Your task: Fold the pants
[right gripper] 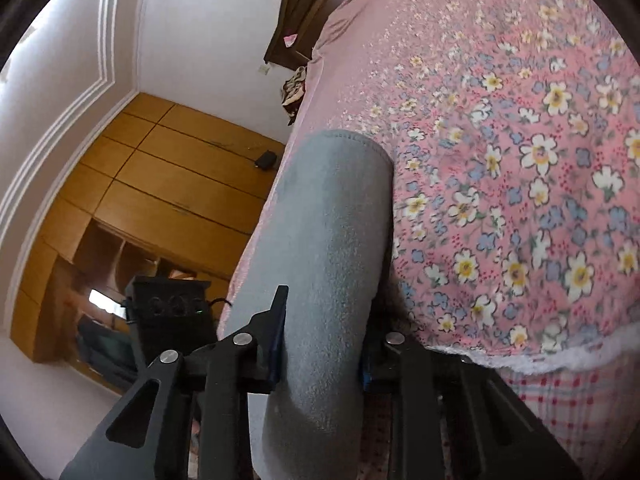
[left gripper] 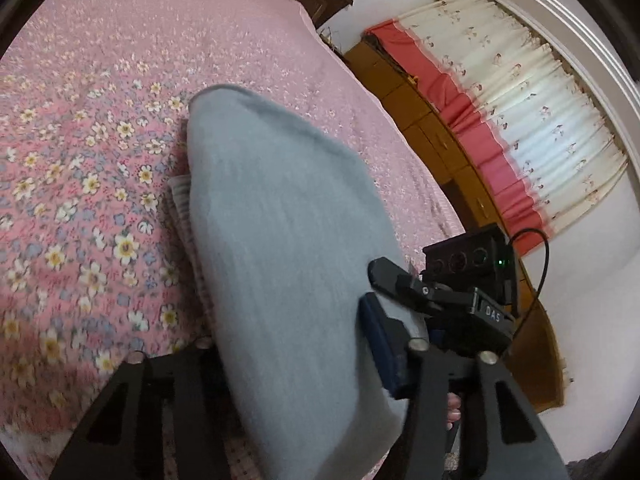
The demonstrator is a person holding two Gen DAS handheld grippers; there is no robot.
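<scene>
Grey pants [left gripper: 288,248] lying on a pink flowered bedspread [left gripper: 100,160], left gripper [left gripper: 296,356] partly closed around one end of the fabric, right gripper [right gripper: 324,344] narrowed, both pads pressing the pants.

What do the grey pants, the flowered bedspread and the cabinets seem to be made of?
Grey pants: soft matte knit or fleece, judging by the fuzzy, nappy surface; exact fibre unclear.
Flowered bedspread: thin printed woven cloth, probably cotton, matte, lying flat with a printed pattern.
Cabinets: wood or wood-look laminate, smooth orange-brown panels with a slight sheen.
</scene>
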